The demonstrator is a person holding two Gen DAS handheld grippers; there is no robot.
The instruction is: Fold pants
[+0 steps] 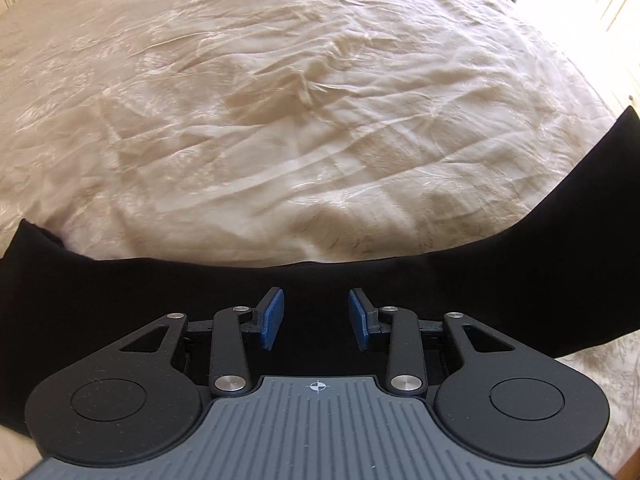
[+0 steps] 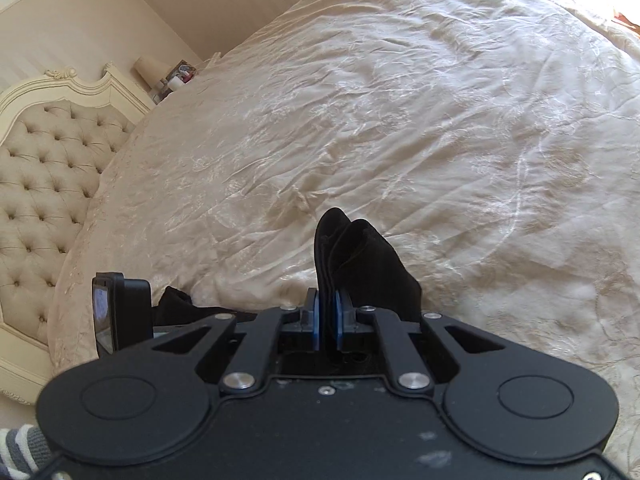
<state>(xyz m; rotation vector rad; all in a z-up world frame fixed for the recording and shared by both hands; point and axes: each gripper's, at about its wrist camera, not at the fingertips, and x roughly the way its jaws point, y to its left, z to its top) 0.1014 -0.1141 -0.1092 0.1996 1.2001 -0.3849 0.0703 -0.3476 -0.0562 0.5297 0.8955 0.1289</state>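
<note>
Pants (image 1: pixel 320 280) hang across six o'clock; my right gripper (image 2: pixel 327 322) jaws clench a bunched end, lifting it to fold, while left gripper (image 1: pixel 316 318) jaws stand released above the cloth.

You are working in a home bedroom: a wide bed (image 2: pixel 400 120) fills both views, spread with a creased cream bedspread (image 1: pixel 280 120) faintly patterned with embroidery. At its head stands a cream tufted headboard (image 2: pixel 44 184) in a carved, scrolled frame, set against a striped pale wall (image 2: pixel 200 8). Beside it, a bedside table (image 2: pixel 176 80) carries a pale lamp shade (image 2: pixel 150 68) and a cluster of small items too small to identify. Bright daylight washes in at the far side of the bed
</note>
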